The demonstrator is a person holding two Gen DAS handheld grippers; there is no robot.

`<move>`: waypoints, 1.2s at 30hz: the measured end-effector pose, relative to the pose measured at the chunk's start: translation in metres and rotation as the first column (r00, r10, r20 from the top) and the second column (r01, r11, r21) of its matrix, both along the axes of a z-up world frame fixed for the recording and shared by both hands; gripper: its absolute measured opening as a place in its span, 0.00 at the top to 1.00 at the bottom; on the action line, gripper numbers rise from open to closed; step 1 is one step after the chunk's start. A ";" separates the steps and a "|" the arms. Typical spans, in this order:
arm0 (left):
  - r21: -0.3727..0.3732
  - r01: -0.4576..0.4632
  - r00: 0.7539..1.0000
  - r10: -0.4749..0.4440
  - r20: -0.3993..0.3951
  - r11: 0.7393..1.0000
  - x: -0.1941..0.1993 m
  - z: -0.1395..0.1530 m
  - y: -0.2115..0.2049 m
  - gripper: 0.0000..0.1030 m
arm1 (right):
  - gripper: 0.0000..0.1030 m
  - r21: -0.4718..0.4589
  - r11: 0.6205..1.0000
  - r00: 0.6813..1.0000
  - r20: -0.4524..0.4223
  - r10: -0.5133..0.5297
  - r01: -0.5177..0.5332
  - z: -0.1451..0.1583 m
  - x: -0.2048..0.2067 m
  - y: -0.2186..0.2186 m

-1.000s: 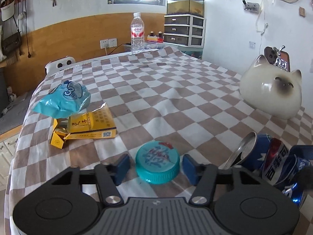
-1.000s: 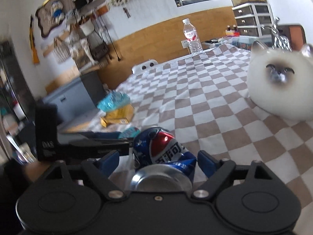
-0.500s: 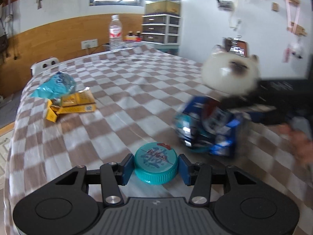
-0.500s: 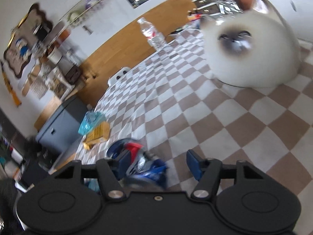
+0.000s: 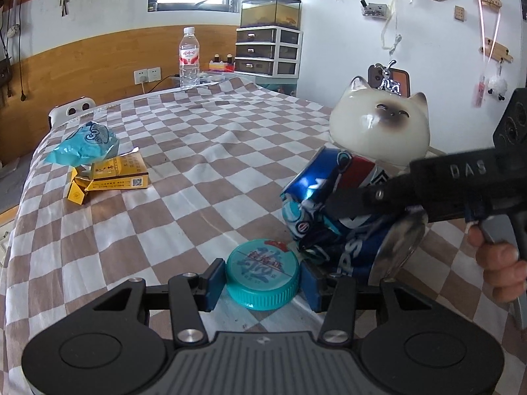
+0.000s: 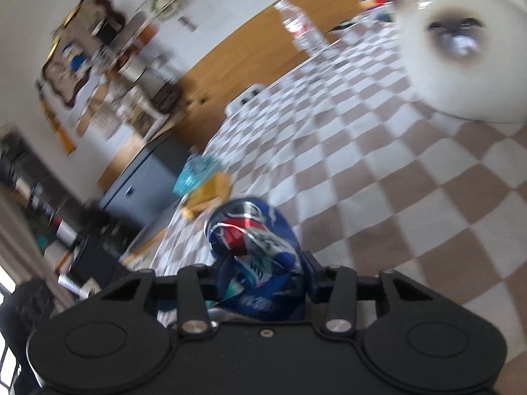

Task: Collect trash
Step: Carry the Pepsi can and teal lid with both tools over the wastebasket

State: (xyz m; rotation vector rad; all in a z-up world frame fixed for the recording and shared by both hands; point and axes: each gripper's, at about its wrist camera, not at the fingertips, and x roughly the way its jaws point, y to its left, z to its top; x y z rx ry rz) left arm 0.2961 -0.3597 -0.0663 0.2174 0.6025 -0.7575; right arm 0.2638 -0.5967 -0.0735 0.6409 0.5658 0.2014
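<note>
The left hand-held gripper (image 5: 262, 283) is gripping a teal screw lid (image 5: 262, 275), its blue pads pressing on both sides of the lid, which is sitting low over the checked cloth of the surface (image 5: 184, 177). The right hand-held gripper (image 6: 263, 275) is closing its jaws on a crushed blue Pepsi can (image 6: 255, 256), and the dented can is filling the gap between them, pads touching its sides. In the left wrist view the same can (image 5: 332, 204) is hanging just right of the lid, tilted with its open silver end facing down toward the camera, and a person's hand (image 5: 500, 263) is squeezing the gripper's handle at the right edge. Just behind the can, a white cat-shaped ceramic container (image 5: 378, 128) is standing on the cloth. Well apart to the left, a yellow cigarette pack (image 5: 112, 177) is lying flat, with a crumpled blue wrapper (image 5: 85, 144) resting against its far end. At the far edge a clear water bottle (image 5: 189, 57) is standing upright.
</note>
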 end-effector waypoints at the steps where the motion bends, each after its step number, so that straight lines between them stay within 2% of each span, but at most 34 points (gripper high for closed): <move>1: 0.000 0.004 1.000 -0.004 0.001 1.000 0.000 0.000 0.000 0.52 | 0.57 -0.014 1.000 1.000 0.002 0.014 -0.014 0.001 0.000 0.004; 4: 0.008 0.017 1.000 -0.017 0.009 1.000 -0.002 0.000 -0.002 0.52 | 0.57 -0.056 0.997 0.998 -0.005 0.055 -0.055 0.003 0.001 0.015; 7: 0.006 0.016 1.000 -0.016 0.022 1.000 -0.004 0.000 -0.002 0.52 | 0.64 -0.084 0.994 0.998 -0.007 0.066 -0.067 0.003 0.001 0.020; 9: -0.004 0.008 0.999 -0.008 0.032 1.000 -0.005 0.001 0.000 0.52 | 0.73 -0.081 0.995 0.998 0.012 0.055 -0.053 0.005 -0.004 0.017; 12: -0.021 -0.008 0.999 0.009 0.031 1.000 -0.007 0.003 0.004 0.52 | 0.73 -0.107 0.994 1.000 0.019 0.013 -0.011 0.007 -0.007 0.015; 21: -0.073 -0.053 0.998 0.055 0.017 0.996 -0.023 0.016 0.030 0.52 | 0.73 -0.185 0.982 0.997 0.067 -0.025 0.037 0.018 -0.025 0.029; 27: -0.093 -0.070 0.996 0.075 0.045 0.993 -0.042 0.029 0.048 0.52 | 0.73 -0.305 0.949 0.996 0.063 -0.061 0.077 0.021 -0.047 0.056; 31: -0.104 -0.089 0.994 0.096 0.055 0.990 -0.056 0.037 0.062 0.52 | 0.73 -0.352 0.928 0.991 0.097 -0.096 0.125 0.029 -0.068 0.073; 34: -0.121 -0.098 0.993 0.106 0.058 0.988 -0.065 0.045 0.073 0.52 | 0.73 -0.421 0.890 0.983 0.131 -0.132 0.175 0.037 -0.085 0.088; 36: -0.128 -0.108 0.991 0.117 0.064 0.986 -0.072 0.051 0.080 0.52 | 0.73 -0.432 0.883 0.981 0.140 -0.136 0.184 0.041 -0.093 0.095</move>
